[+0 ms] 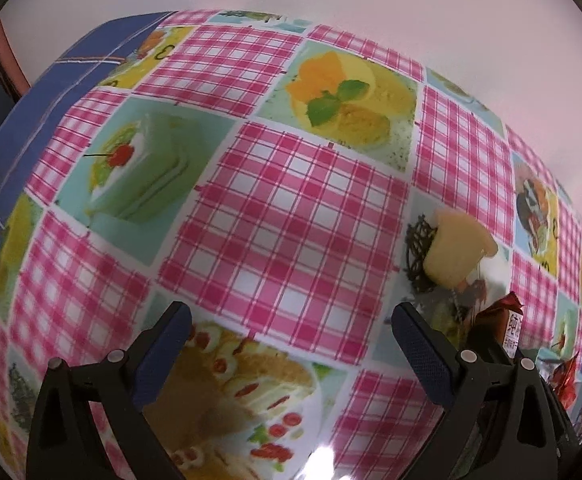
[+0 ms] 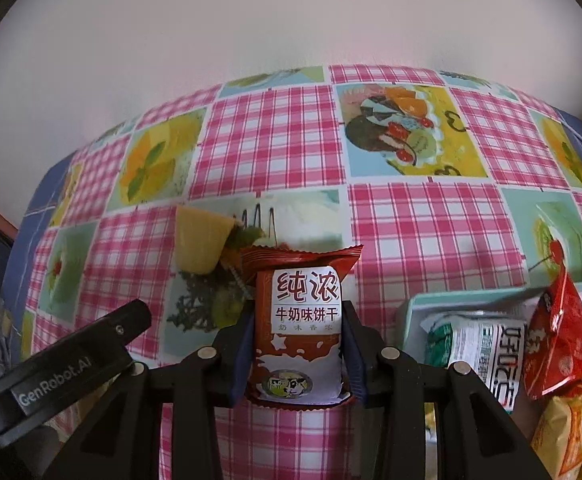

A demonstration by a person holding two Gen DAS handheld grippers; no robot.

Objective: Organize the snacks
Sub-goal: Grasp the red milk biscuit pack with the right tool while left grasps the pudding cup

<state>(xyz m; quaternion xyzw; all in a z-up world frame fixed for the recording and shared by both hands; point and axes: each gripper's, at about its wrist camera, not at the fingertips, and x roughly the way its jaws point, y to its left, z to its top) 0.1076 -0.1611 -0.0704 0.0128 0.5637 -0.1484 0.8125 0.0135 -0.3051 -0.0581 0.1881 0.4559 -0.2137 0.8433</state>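
Right claw [image 2: 298,354] was clamped on a red-brown biscuit packet [image 2: 298,320], one finger pressing each long side; the packet stood upright between them, its white label with Chinese print facing the camera and its crimped top edge above the fingertips. Whether the packet's lower edge touched the table [image 2: 431,232] could not be told. To the right, a pale teal tray [image 2: 411,308] sat on the table and held a green-and-white snack pack [image 2: 479,348], with a red wrapper [image 2: 559,340] leaning over its right side and a yellow-orange pack [image 2: 559,436] lower down, near the frame edge. Part of the left tool's black body, marked GenRobot.AI, showed at lower left.

Left claw [image 1: 291,348] was spread wide with nothing between its blue pads [image 1: 423,356], hovering over the checked pink cloth with dessert prints. In the left wrist view, the held packet's red crimped edge [image 1: 507,312] was partly visible past the right finger.
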